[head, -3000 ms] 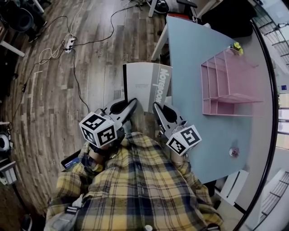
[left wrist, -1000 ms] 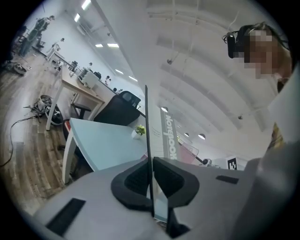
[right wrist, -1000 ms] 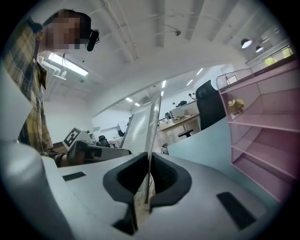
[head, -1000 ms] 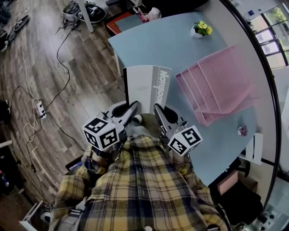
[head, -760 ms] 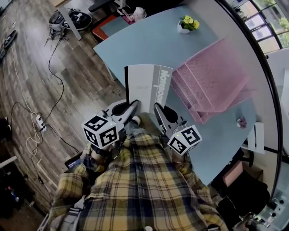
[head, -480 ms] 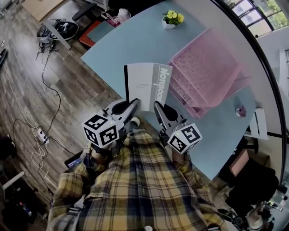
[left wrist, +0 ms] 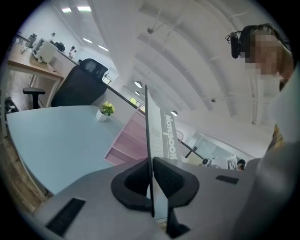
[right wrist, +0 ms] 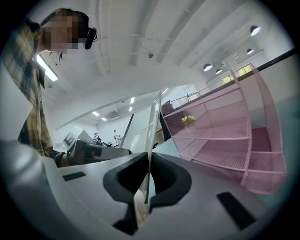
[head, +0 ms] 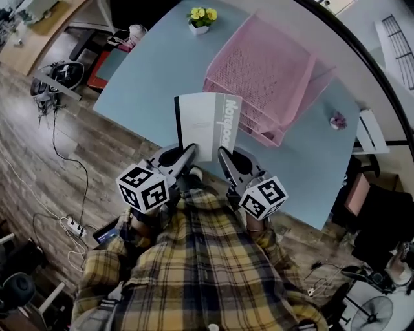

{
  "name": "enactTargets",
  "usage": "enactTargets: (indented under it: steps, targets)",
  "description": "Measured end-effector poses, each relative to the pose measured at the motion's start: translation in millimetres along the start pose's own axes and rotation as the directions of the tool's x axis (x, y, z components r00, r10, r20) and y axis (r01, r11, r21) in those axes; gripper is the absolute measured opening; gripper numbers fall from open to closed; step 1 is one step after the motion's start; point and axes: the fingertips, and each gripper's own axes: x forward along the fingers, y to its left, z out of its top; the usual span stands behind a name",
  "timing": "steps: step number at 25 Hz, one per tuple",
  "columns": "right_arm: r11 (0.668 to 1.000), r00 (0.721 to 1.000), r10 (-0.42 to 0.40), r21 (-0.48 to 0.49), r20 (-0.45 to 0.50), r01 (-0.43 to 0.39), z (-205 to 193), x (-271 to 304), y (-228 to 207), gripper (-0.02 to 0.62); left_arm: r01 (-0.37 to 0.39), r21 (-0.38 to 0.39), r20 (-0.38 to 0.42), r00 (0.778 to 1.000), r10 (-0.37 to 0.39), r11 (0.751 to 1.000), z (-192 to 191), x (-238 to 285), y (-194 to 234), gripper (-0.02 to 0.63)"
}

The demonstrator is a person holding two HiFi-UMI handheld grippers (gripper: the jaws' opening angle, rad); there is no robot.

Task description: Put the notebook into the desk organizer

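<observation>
My left claw (head: 191, 152) and my right claw (head: 222, 155) each clamp the near edge of the notebook (head: 206, 123). I hold it cover-up over the blue worktop (head: 149, 71), just beside the pink desk organizer (head: 259, 61).

The grey softcover notebook (head: 206, 124) sits over the near edge of the pale blue table (head: 145, 77). Its near edge is pinched in the jaws of the left gripper (head: 190, 153) and the right gripper (head: 221, 156), which are side by side. The pink wire-mesh desk organizer (head: 272, 55) stands on the table just right of the notebook and farther off. The small white pot of yellow flowers (head: 201, 18) stands far, left of the organizer.
</observation>
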Motion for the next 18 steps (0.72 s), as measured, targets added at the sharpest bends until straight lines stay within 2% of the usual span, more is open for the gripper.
enactTargets:
  steps: [6, 13, 18]
  targets:
    - [0.988, 0.987, -0.153, 0.028, 0.049, 0.152, 0, -21, -11, 0.020, 0.129, 0.016, -0.103, 0.987, -0.127, 0.991, -3, 22, -12, 0.012]
    - [0.946, 0.946, -0.317, 0.092, 0.071, 0.311, -4, -37, -20, 0.020, 0.254, 0.003, -0.231, 0.941, -0.246, 0.967, -8, 41, -21, 0.010]
    - [0.917, 0.920, -0.387, 0.135, 0.065, 0.376, -14, -46, -19, 0.020, 0.297, -0.012, -0.300, 0.910, -0.287, 0.955, -19, 47, -22, 0.011]
